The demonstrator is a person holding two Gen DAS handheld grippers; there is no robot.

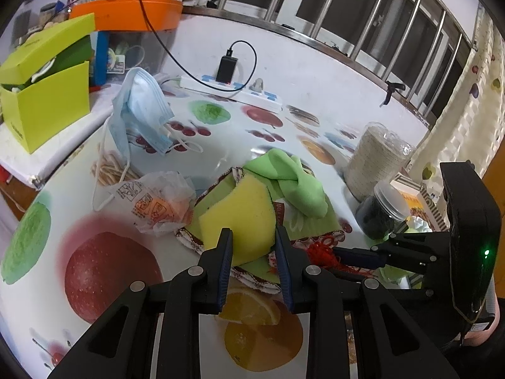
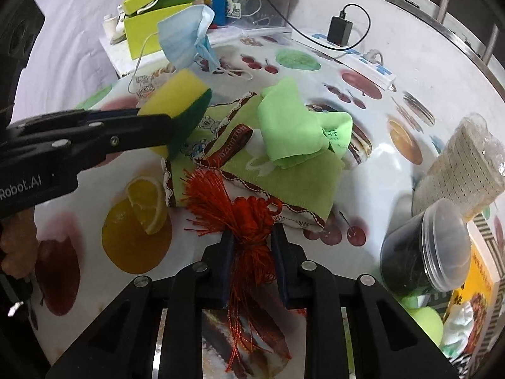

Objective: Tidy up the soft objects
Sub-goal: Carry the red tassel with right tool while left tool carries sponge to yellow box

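My left gripper (image 1: 254,237) is shut on a yellow sponge (image 1: 240,218) with a dark green scouring side (image 2: 189,120), held above a green embroidered cloth (image 2: 284,180). It also shows from the side in the right wrist view (image 2: 164,126). My right gripper (image 2: 252,237) is shut on a red tassel knot (image 2: 240,211) at the cloth's near edge. A light green cloth (image 2: 293,129) lies bunched on the green cloth. Blue face masks (image 1: 145,107) hang over a clear bin at the back left.
A crumpled plastic bag (image 1: 157,202) lies left of the sponge. A lime box (image 1: 47,94), an orange lid (image 1: 126,12) and a power strip (image 1: 233,90) stand at the back. A dark jar (image 2: 419,252) and a pad stack (image 2: 460,173) stand right.
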